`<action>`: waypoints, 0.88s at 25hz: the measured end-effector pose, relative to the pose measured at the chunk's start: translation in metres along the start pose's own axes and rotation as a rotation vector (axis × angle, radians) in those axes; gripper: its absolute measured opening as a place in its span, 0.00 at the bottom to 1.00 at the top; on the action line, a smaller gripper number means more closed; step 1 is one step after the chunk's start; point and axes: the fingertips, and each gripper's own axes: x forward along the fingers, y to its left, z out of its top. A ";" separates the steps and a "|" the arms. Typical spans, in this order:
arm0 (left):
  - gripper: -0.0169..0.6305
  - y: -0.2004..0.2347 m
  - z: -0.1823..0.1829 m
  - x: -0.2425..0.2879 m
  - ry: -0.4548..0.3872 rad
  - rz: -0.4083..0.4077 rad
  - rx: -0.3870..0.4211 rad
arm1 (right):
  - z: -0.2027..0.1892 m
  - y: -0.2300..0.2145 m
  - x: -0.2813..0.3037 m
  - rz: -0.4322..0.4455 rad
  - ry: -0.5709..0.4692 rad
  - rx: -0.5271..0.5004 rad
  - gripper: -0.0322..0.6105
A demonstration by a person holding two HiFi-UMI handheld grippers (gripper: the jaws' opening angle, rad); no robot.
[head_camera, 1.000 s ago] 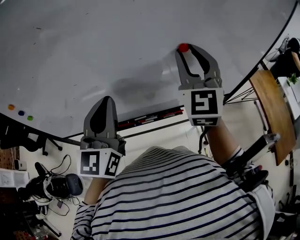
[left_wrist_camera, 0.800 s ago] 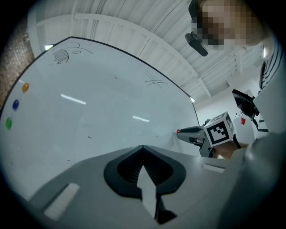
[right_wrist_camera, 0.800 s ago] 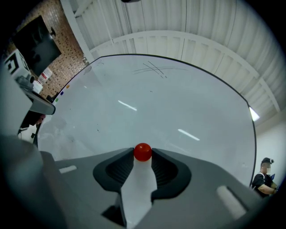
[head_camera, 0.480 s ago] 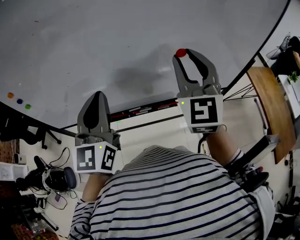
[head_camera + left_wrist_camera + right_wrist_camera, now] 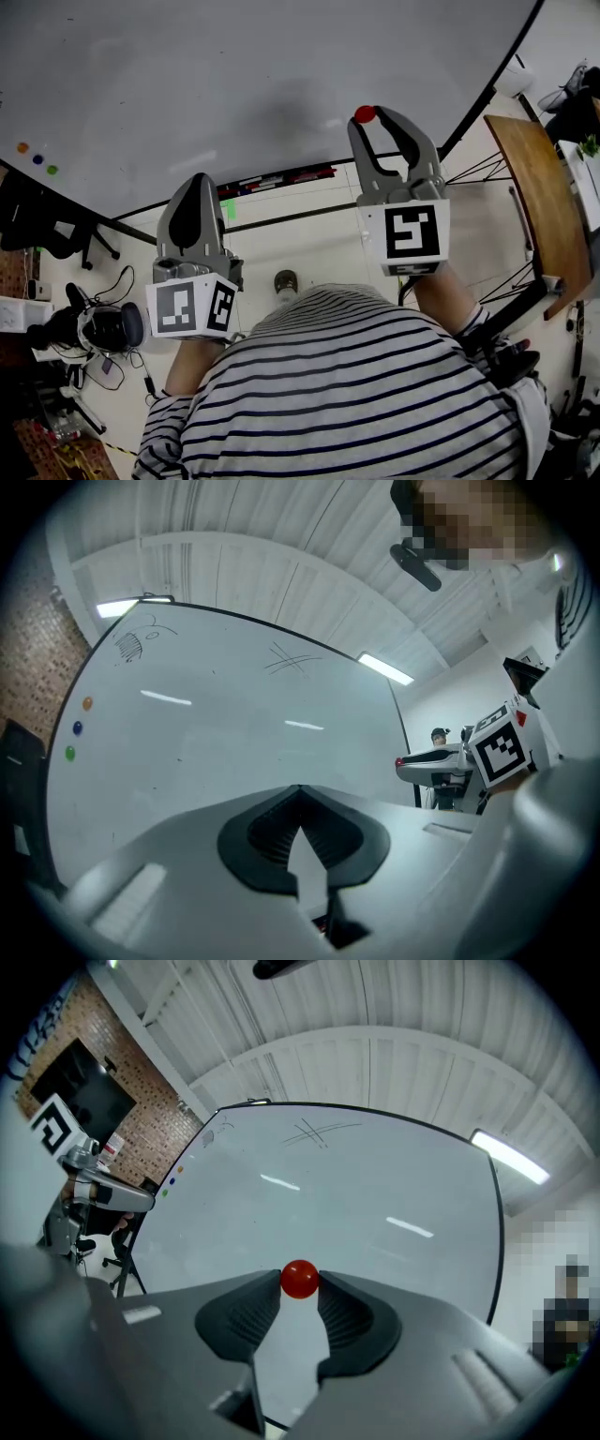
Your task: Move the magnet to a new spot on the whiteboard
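We're in a lab-style workspace, a converted industrial room by the look of it. A big whiteboard (image 5: 234,84) dominates the far side, with a marker tray (image 5: 286,176) along its bottom edge and three coloured dots (image 5: 37,159) at its left. Off to the left there's a brick wall (image 5: 141,1119) with a dark screen (image 5: 80,1087) on it. Overhead is a ribbed white ceiling (image 5: 394,1063) with strip lights (image 5: 384,669). Down on the pale floor (image 5: 319,244) at the left sit a wheeled office chair (image 5: 47,234), loose cables and a headset-like device (image 5: 103,328). To the right, a wooden tabletop (image 5: 539,202).
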 end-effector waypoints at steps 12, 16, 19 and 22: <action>0.05 -0.061 -0.008 -0.052 0.018 0.014 0.043 | -0.017 0.002 -0.068 0.064 0.010 0.049 0.24; 0.05 -0.056 -0.014 -0.045 0.019 0.037 0.055 | -0.026 0.004 -0.059 0.079 0.014 0.054 0.24; 0.05 -0.053 -0.016 -0.041 0.016 0.041 0.054 | -0.027 0.004 -0.055 0.079 0.007 0.046 0.24; 0.05 -0.058 -0.003 -0.043 0.011 0.031 0.057 | -0.016 0.000 -0.059 0.080 0.004 0.040 0.24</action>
